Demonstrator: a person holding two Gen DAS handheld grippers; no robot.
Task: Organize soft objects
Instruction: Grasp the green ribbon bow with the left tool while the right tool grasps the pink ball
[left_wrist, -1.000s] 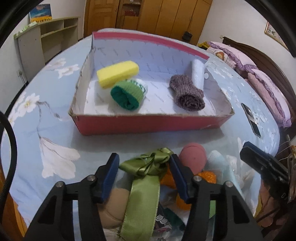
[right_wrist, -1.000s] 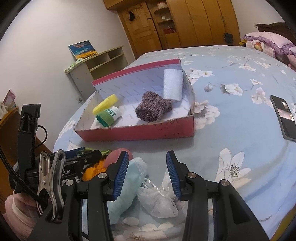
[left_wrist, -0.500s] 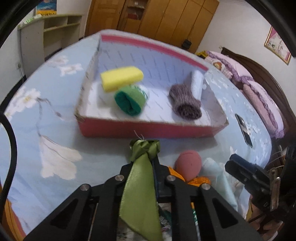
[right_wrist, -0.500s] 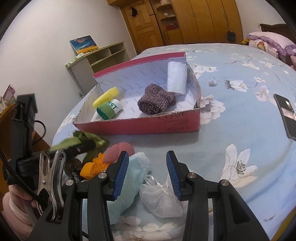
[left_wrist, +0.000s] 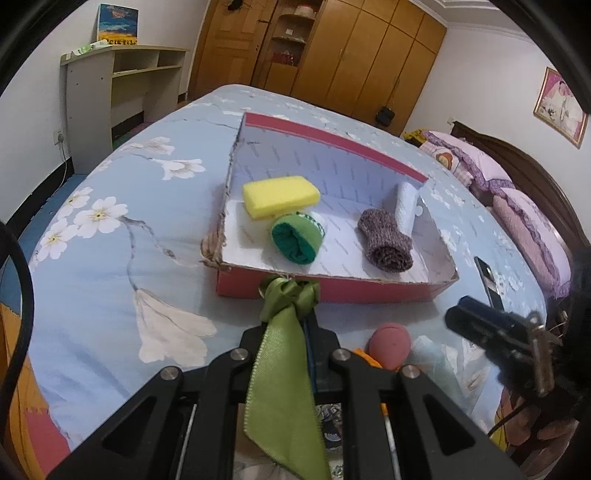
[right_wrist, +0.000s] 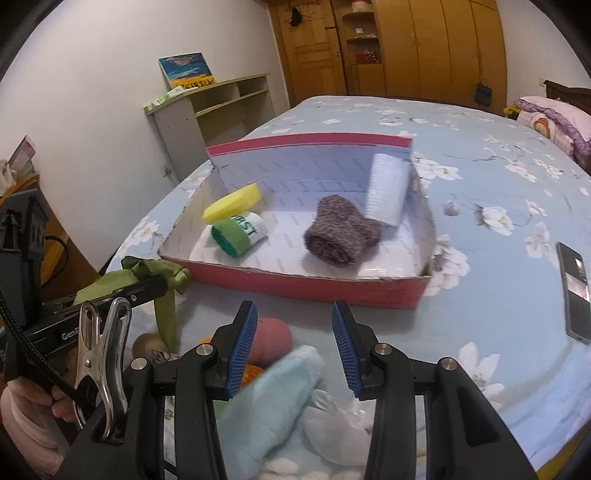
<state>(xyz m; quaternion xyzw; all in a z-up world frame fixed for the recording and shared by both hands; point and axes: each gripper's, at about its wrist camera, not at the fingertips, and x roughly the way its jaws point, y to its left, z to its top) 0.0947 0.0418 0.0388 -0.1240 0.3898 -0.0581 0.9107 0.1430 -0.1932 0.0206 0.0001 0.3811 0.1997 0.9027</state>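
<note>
My left gripper (left_wrist: 291, 317) is shut on a green satin ribbon bow (left_wrist: 284, 354) and holds it above the bed, just in front of the red box (left_wrist: 332, 290); the bow also shows in the right wrist view (right_wrist: 155, 271). The box holds a yellow sponge (left_wrist: 280, 195), a green rolled cloth (left_wrist: 297, 240), a grey-purple knit roll (left_wrist: 386, 240) and a white roll (left_wrist: 404, 206). My right gripper (right_wrist: 293, 349) is open and empty above a pile with a light blue cloth (right_wrist: 273, 402), a pink ball (right_wrist: 269, 338) and a white pouch (right_wrist: 332, 435).
A black phone (right_wrist: 574, 291) lies on the floral bedsheet to the right. A shelf unit (left_wrist: 122, 96) stands by the wall at left, wardrobes at the back, pillows (left_wrist: 517, 206) at the right. An orange item (left_wrist: 365, 356) lies beside the pink ball.
My left gripper closed on the green ribbon bow and lifted it off the pile toward the red box. My right gripper stayed open and drifted slightly over the pile.
</note>
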